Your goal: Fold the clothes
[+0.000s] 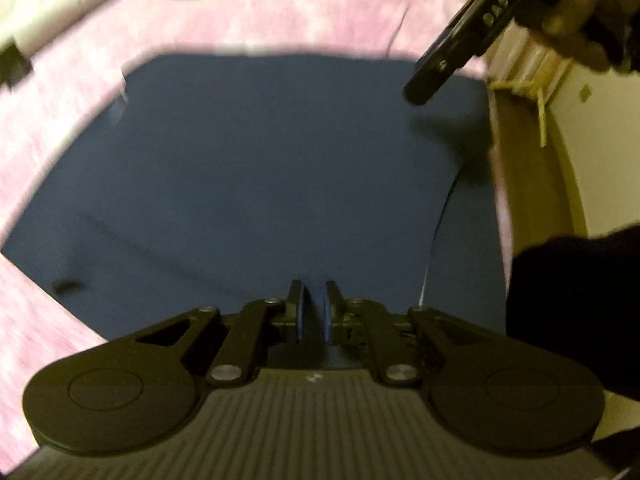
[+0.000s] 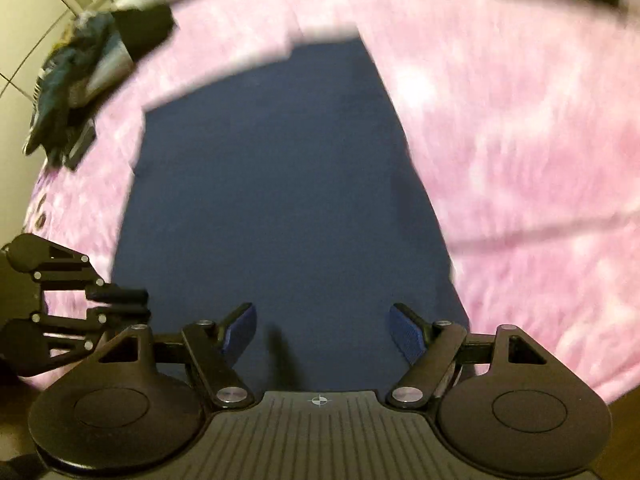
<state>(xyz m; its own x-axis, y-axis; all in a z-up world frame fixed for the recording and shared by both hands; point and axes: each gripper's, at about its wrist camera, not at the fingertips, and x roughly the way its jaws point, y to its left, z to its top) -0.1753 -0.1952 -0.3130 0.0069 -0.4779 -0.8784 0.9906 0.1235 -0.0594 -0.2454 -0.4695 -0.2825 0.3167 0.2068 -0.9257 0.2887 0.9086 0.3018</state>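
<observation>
Right tool above navy garment

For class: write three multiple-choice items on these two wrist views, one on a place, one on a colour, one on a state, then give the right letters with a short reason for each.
1. Where does the navy garment lie?
A. On the pink fuzzy blanket
B. On a wooden chair
C. Inside a drawer

2. What colour are the pads on the tongs' fingers?
A. Red
B. Blue
C. White

3. How do the right tongs stand?
A. Shut on a sock
B. Shut on nothing
C. Open, nothing between them

Answers: 1 A, pink pile borders the cloth in both views. 2 B, blue pads show on both pairs. 3 C, a wide gap parts the fingers above the cloth; the left tongs are far narrower, with a slim gap.
</observation>
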